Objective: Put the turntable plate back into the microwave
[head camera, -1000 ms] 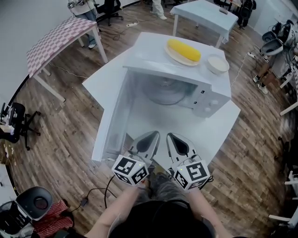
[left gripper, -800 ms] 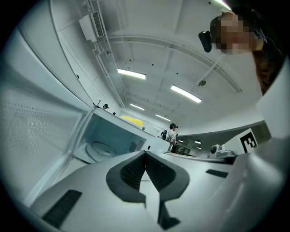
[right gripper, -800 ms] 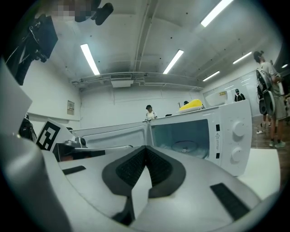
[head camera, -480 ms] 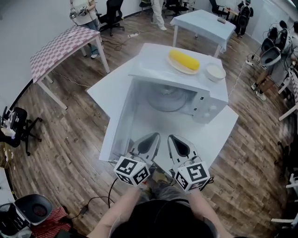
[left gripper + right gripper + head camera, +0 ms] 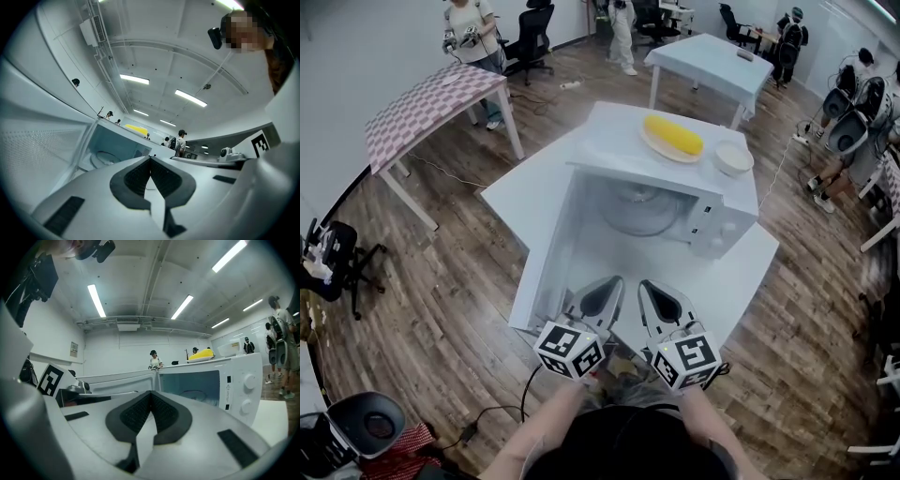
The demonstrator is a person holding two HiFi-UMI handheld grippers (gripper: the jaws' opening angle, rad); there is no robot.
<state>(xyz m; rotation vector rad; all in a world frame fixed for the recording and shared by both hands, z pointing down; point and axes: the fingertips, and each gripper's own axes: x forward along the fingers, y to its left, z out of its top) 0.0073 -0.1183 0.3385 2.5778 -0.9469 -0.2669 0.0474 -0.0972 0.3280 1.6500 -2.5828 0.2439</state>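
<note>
Microwave [image 5: 724, 211] on a white tabletop [image 5: 745, 272], door [image 5: 546, 255] swung wide to the left. Turntable plate [image 5: 636, 208] inside the cavity [image 5: 586, 199], flat on its floor; clear glass, so only a pale ring readable from the head view, far edge cut off under the microwave's top. Same plate dim and partial in both gripper views, beyond the jaws. Left gripper [image 5: 611, 284] and right gripper [image 5: 649, 286] side by side by the near edge of the tabletop, in front of the open cavity, well apart from the plate. Both clenched on nothing, pads pressed tip to tip in each gripper view. Forearms [image 5: 546, 427] only partly shown below the marker cubes [image 5: 569, 351]. Near lower corner of the door hidden behind the left gripper. On top of the microwave, a yellow object [image 5: 673, 134] on a dish [image 5: 648, 140], kind hard to tell, and a white bowl [image 5: 733, 157] just to its right, contents not readable. Farther off, a checked table [image 5: 427, 89] at left and a pale blue table [image 5: 708, 37] at far right; people [image 5: 472, 28] at the room's edges, small and partly cut off.
</note>
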